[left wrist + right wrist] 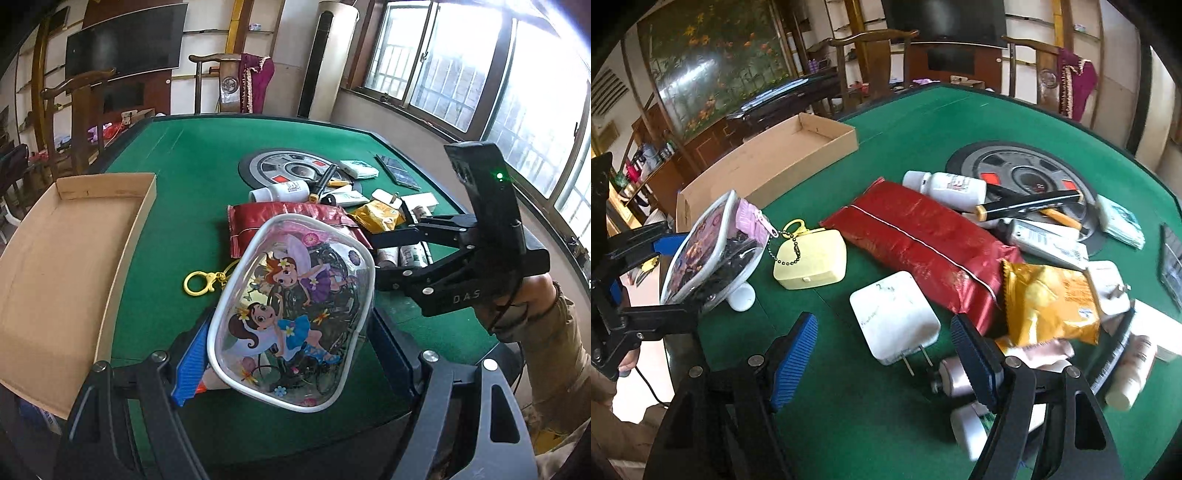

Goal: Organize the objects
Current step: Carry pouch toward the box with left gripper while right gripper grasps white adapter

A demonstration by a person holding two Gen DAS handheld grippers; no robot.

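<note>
A clear pouch (291,325) printed with cartoon fairies hangs above the green table (192,155), and my left gripper (291,354) is shut on it across its width. From the right wrist view the same pouch (701,251) is off the felt, tilted, at the left. My right gripper (882,354) stands open low over the felt, a white plug charger (894,317) lying between and just ahead of its blue pads (796,354), which do not press it. In the left wrist view the right gripper (380,260) hovers over the pile's near edge.
An open cardboard box (775,162) sits at the table's left. The pile holds a pale yellow case (810,258) on a chain, a red packet (916,240), a gold snack bag (1049,306), a white bottle (945,186), a black pen (1030,205) and several tubes.
</note>
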